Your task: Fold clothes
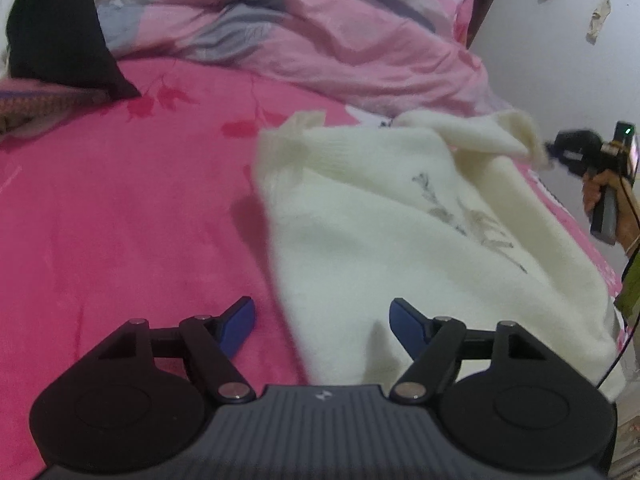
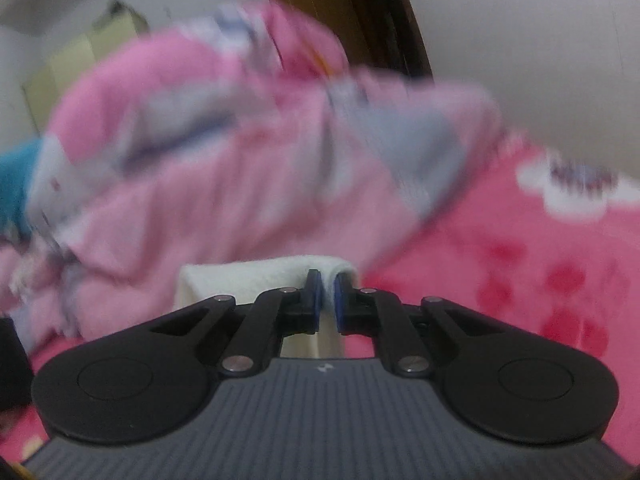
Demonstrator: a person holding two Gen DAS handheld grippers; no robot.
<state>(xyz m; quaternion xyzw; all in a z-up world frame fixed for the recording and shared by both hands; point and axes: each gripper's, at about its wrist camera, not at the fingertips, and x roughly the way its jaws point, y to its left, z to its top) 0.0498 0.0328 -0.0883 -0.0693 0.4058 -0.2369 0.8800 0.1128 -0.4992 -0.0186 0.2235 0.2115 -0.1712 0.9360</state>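
The white sweater [image 1: 400,248] lies spread on the pink bed sheet [image 1: 120,220], toward three o'clock in the left wrist view, with a grey leaf print on it; its far corner at two o'clock is lifted up by the right gripper [image 2: 327,300], whose blue pads are pinched tight on a fold of the white cloth. The left gripper [image 1: 322,320] hangs wide apart at six o'clock, holding nothing, one finger over the sheet and one over the sweater's near edge; a rumpled pink quilt [image 1: 300,32] is piled at twelve o'clock, and a black cloth [image 1: 56,32] sits at ten o'clock.
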